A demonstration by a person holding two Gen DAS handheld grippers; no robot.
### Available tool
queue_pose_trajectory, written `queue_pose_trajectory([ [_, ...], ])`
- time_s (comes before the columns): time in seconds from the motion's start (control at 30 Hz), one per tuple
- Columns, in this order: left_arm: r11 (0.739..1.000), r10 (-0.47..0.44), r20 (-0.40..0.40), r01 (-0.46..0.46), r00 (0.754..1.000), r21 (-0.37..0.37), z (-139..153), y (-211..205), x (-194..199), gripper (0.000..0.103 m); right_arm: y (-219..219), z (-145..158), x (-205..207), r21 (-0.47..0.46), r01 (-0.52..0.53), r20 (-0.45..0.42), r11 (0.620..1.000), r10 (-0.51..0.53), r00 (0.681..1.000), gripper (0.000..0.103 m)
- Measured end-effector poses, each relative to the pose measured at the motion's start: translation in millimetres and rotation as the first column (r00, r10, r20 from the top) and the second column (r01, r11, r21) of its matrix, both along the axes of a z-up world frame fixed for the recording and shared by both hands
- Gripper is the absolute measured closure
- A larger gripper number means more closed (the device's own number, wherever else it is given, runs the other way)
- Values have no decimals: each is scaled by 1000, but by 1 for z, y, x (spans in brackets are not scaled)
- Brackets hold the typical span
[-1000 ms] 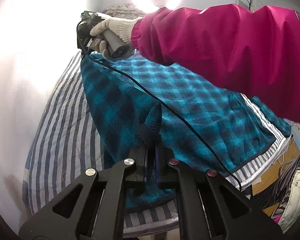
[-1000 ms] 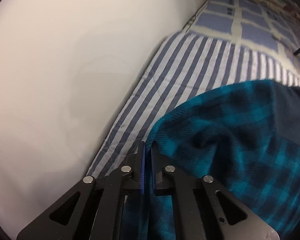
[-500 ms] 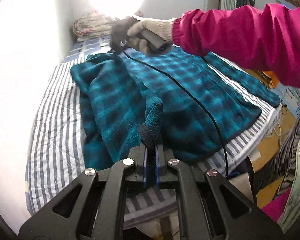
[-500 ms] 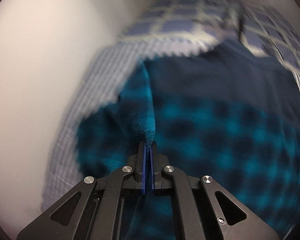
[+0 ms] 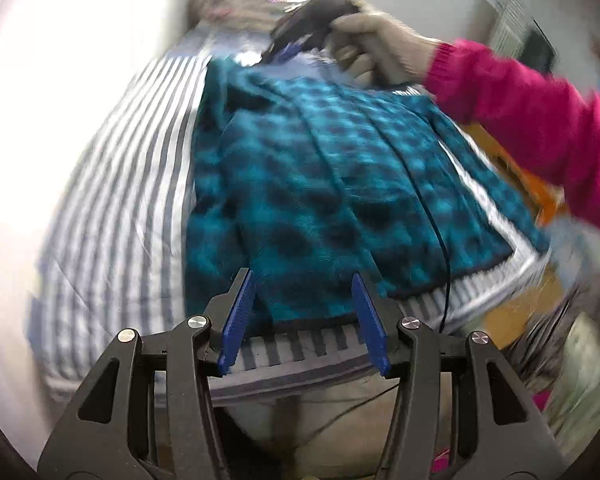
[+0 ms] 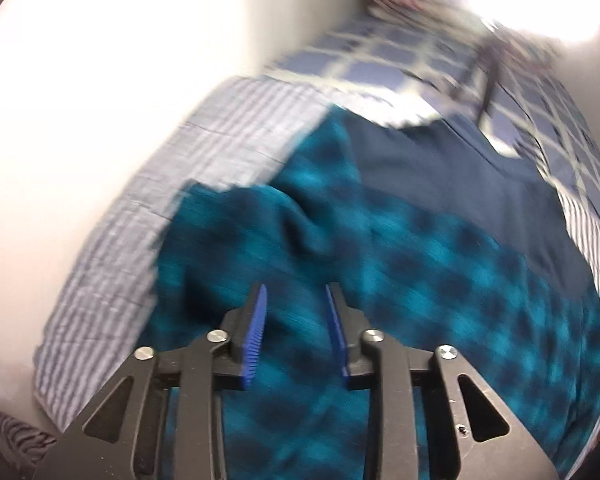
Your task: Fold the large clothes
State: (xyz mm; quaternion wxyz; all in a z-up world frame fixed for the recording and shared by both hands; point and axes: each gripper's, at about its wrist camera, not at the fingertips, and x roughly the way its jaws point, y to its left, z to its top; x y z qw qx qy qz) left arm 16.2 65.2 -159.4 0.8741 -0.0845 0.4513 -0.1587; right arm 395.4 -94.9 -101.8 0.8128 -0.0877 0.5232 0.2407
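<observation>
- Release is the change: the left tongs (image 5: 304,320), which pinched a dark cuff of the teal plaid garment (image 5: 320,184) half a second ago, have just been opening, and their blue pads now stand well apart with nothing clamped between them.
- The near hem of the garment shows in the gap between the left pads, but the cloth lies flat on the bed (image 5: 112,184) and neither pad presses on it.
- The right tongs (image 6: 296,332) have likewise just been opening; a fold of fleece was nipped between them a moment ago, and now they stand partly open above the plaid garment (image 6: 440,280), gripping nothing.
- In the left view a gloved hand (image 5: 376,52) in a pink sleeve (image 5: 540,120) holds the right tongs above the far, collar end of the garment.
- The garment now lies spread on the striped bed sheet, with its wall-side part laid over its middle.
- My reading: this fold is set down and both tongs are free; a further fold probably remains, so a fresh grip comes next.
</observation>
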Motion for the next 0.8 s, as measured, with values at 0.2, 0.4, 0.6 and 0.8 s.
queue_pose_trajectory([
  [0.2,989,7,-155,-30,988,-146,-41,6,30,51,56,-1,-2,-22,-75,10,997,75,997,69],
  [0.4,975,34,-250,-88,968,-206,-69,11,45,86,97,-19,10,-153,-104,3,983,106,994,69],
  [0.6,978,36,-226,-81,973,-190,-67,16,42,103,118,-40,11,-271,-140,8,952,147,989,95],
  [0.8,976,70,-177,-104,982,-192,-46,38,30,103,123,-41,15,-283,-141,19,949,152,988,97],
])
